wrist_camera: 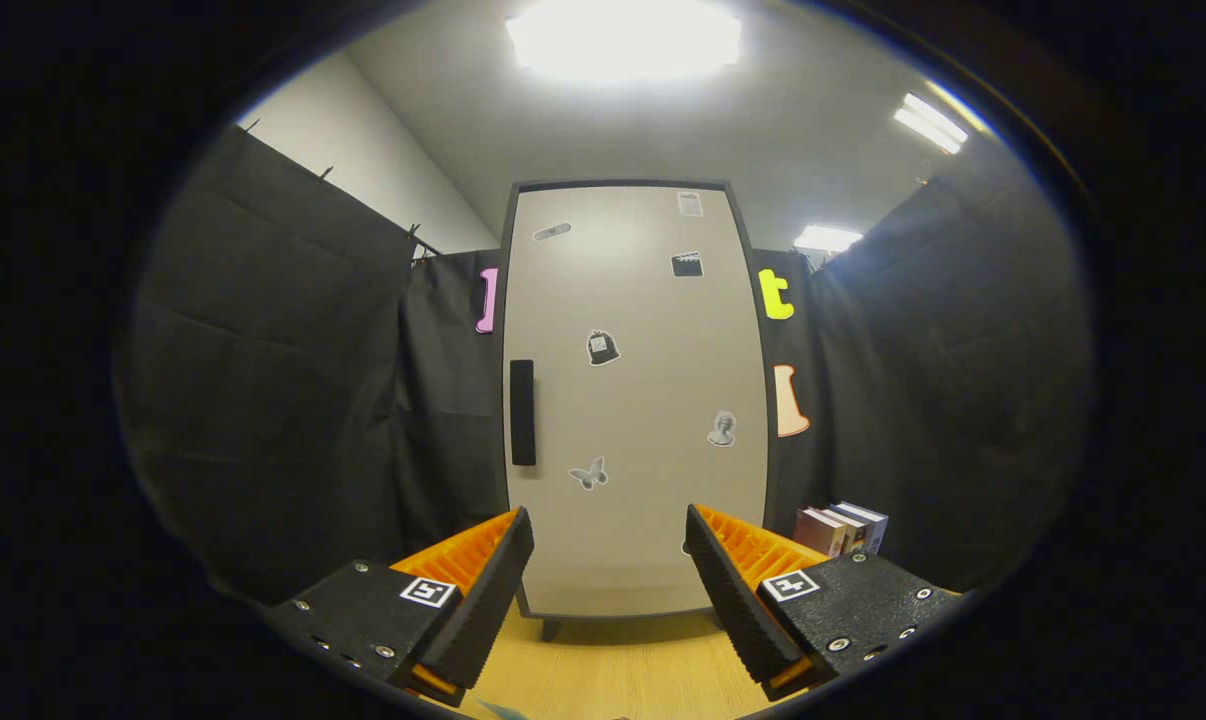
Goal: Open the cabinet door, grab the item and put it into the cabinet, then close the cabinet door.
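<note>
Jaws spread apart before upright, closed cabinet door (635, 400)

Books (843, 528) partly behind tool finger (738, 590)

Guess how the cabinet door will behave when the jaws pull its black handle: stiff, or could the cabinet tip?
The door is likely rigid: a flat closed panel. The handle sits at one edge, so it probably swings from the opposite side. The cabinet is tall on short feet, so a hard pull might rock it. The gripper is open, holding nothing.
</note>
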Motion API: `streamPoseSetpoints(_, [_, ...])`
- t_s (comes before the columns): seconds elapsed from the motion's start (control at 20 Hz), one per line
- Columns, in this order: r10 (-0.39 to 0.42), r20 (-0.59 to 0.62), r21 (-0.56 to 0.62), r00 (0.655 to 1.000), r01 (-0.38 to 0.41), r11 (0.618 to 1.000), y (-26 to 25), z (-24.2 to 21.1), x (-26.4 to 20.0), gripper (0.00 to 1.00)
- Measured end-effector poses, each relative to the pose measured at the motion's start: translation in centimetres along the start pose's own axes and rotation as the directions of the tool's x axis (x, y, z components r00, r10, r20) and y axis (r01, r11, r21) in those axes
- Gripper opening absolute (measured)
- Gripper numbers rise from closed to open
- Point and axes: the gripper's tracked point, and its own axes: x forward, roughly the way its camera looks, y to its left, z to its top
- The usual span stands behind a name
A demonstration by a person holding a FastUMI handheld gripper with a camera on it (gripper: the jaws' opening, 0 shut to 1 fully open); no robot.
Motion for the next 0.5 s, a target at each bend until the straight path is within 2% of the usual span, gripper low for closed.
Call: streamPoseSetpoints(0.5, [0.062,0.051,0.015,0.997,-0.063,0.998,4.1,3.0,8.8,0.95])
